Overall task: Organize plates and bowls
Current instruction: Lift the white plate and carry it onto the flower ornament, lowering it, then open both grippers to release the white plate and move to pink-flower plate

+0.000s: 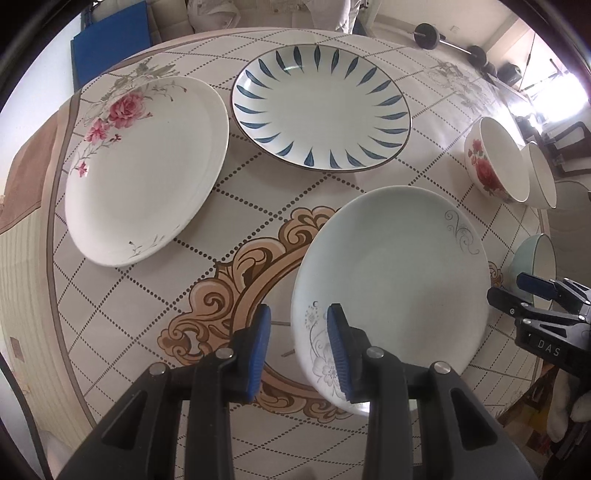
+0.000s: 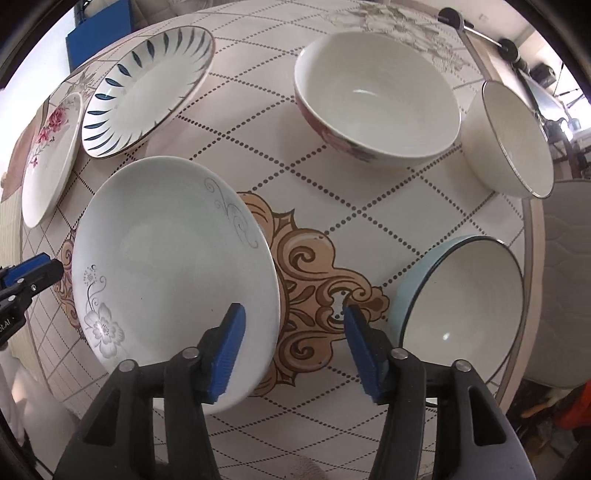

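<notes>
Three plates lie on the round table: a rose plate (image 1: 144, 170) at the left, a blue-leaf plate (image 1: 321, 107) at the back, and a pale plate with grey flowers (image 1: 395, 288) at the front. My left gripper (image 1: 297, 350) is open, its jaws straddling the near left rim of the grey-flower plate. My right gripper (image 2: 293, 347) is open and empty, over the table between the grey-flower plate (image 2: 173, 266) and a light-blue bowl (image 2: 461, 302). A rose bowl (image 2: 376, 99) and a white bowl (image 2: 509, 140) stand further back.
The table has a patterned cloth (image 1: 240, 229) with a brown scroll motif at its centre. A blue board (image 1: 110, 48) and a dumbbell (image 1: 428, 35) lie beyond the far edge. The table edge (image 2: 532, 280) runs close to the right of the light-blue bowl.
</notes>
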Tool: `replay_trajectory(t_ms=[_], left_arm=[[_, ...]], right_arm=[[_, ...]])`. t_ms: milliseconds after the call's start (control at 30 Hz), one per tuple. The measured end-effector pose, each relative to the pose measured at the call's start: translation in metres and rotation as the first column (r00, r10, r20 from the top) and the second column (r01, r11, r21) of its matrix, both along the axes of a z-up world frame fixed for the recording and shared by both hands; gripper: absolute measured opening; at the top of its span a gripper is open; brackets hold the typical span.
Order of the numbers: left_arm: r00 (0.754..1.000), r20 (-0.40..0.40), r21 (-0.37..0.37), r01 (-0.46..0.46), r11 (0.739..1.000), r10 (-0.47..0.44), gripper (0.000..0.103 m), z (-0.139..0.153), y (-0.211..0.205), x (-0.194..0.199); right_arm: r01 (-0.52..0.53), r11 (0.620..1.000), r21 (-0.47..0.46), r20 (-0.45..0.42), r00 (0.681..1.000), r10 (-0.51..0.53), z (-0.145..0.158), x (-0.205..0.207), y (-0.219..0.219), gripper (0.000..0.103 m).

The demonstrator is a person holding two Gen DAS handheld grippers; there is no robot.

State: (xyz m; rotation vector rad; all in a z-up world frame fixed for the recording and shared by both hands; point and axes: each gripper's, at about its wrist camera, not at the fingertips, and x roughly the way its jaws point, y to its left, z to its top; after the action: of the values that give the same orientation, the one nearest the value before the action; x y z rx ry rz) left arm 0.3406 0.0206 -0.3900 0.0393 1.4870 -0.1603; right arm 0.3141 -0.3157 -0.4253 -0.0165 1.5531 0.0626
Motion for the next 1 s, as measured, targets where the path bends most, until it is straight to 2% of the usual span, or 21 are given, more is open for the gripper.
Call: replay_trajectory(t_ms=[33, 100, 167, 200, 233, 333, 400, 500, 600, 700, 833, 1000], left_arm=[[1.000, 0.001, -0.015, -0.016, 1.000, 0.016, 0.032, 0.008, 0.003, -0.003], [0.999, 0.008, -0.054, -0.044, 0.998, 0.045, 0.040, 0.023, 0.011, -0.006], [0.997, 0.024, -0.086, -0.072, 0.994, 0.074, 0.058, 0.035, 0.021, -0.007], [0.995, 0.035, -0.104, -0.092, 0.990, 0.096, 0.062, 0.042, 0.014, -0.001], [0.992, 0.050, -0.110, -0.107, 0.988, 0.113, 0.069, 0.050, 0.018, 0.003], [0.981, 0.107, -0.126, -0.146, 0.981, 0.160, 0.086, 0.068, 0.036, 0.016], [0.972, 0.144, -0.130, -0.168, 0.977, 0.187, 0.087, 0.077, 0.054, 0.024], [0.957, 0.196, -0.105, -0.197, 0.975, 0.215, 0.094, 0.083, 0.082, 0.042], [0.948, 0.229, -0.081, -0.208, 0.975, 0.221, 0.095, 0.085, 0.118, 0.061], [0.952, 0.220, -0.059, -0.207, 0.976, 0.215, 0.095, 0.079, 0.153, 0.081], [0.963, 0.178, -0.045, -0.197, 0.979, 0.202, 0.095, 0.059, 0.196, 0.110], [0.978, 0.102, -0.051, -0.180, 0.982, 0.185, 0.095, 0.024, 0.241, 0.153]], right_arm=[[-0.014, 1.000, 0.008, 0.016, 1.000, 0.014, 0.008, -0.001, 0.005, 0.081], [-0.046, 0.998, 0.035, 0.046, 0.998, 0.045, 0.024, 0.001, 0.016, 0.091], [-0.085, 0.994, 0.062, 0.081, 0.994, 0.080, 0.038, 0.008, 0.044, 0.092], [-0.106, 0.991, 0.082, 0.105, 0.990, 0.097, 0.047, 0.010, 0.050, 0.093], [-0.130, 0.987, 0.099, 0.128, 0.985, 0.117, 0.050, 0.025, 0.084, 0.095], [-0.180, 0.968, 0.173, 0.190, 0.971, 0.146, 0.070, 0.045, 0.113, 0.100], [-0.201, 0.953, 0.225, 0.230, 0.962, 0.148, 0.075, 0.064, 0.146, 0.100], [-0.237, 0.931, 0.276, 0.314, 0.938, 0.145, 0.080, 0.082, 0.181, 0.103], [-0.261, 0.907, 0.332, 0.332, 0.932, 0.147, 0.071, 0.105, 0.216, 0.103], [-0.238, 0.879, 0.413, 0.258, 0.956, 0.138, 0.053, 0.121, 0.244, 0.103], [-0.109, 0.861, 0.496, 0.085, 0.993, 0.077, 0.018, 0.143, 0.277, 0.103], [0.072, 0.855, 0.514, -0.099, 0.995, -0.024, -0.037, 0.155, 0.302, 0.103]])
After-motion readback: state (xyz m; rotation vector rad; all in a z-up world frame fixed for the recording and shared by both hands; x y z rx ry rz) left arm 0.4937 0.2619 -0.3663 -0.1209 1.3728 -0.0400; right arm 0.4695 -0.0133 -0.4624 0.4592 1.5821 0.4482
